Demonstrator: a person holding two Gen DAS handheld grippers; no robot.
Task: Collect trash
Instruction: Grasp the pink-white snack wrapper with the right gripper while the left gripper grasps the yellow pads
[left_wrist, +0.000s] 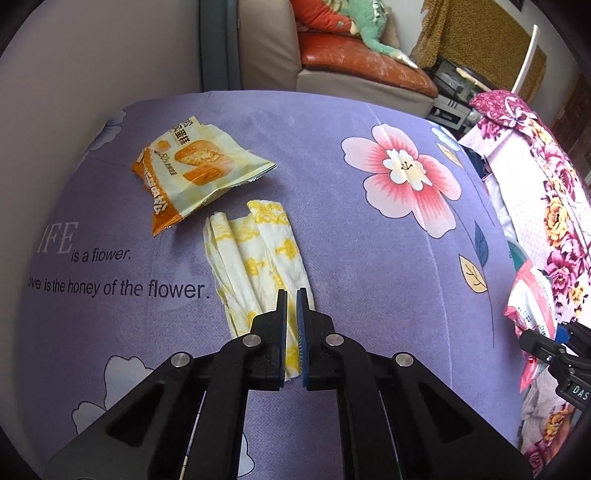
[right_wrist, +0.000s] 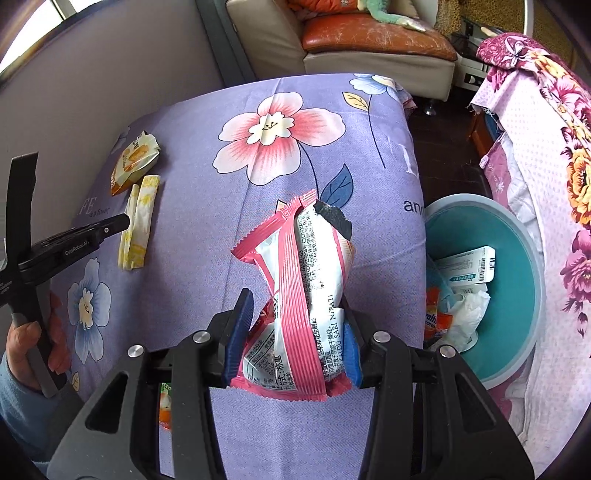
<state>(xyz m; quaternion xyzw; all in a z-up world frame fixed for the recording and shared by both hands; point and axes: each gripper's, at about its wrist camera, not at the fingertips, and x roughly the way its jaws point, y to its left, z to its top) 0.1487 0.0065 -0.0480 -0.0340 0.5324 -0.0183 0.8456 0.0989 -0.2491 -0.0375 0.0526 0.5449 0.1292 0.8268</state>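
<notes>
Each claw is matte black plastic: the left claw (left_wrist: 291, 295) and right claw (right_wrist: 293, 314) have ribbed blue pads (right_wrist: 236, 332) and round silver pivot screws (left_wrist: 253, 340). White lettering marks the housings. At the frame's lower left, a bare hand (right_wrist: 33, 343) emerges from a light blue sleeve (right_wrist: 20, 402).

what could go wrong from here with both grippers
The right gripper pinches the pink wrapper only at its lower part, so it may slip out before reaching the teal bin. The left gripper looks nearly shut over the napkin; it may just push the flat napkin along the cloth.
</notes>
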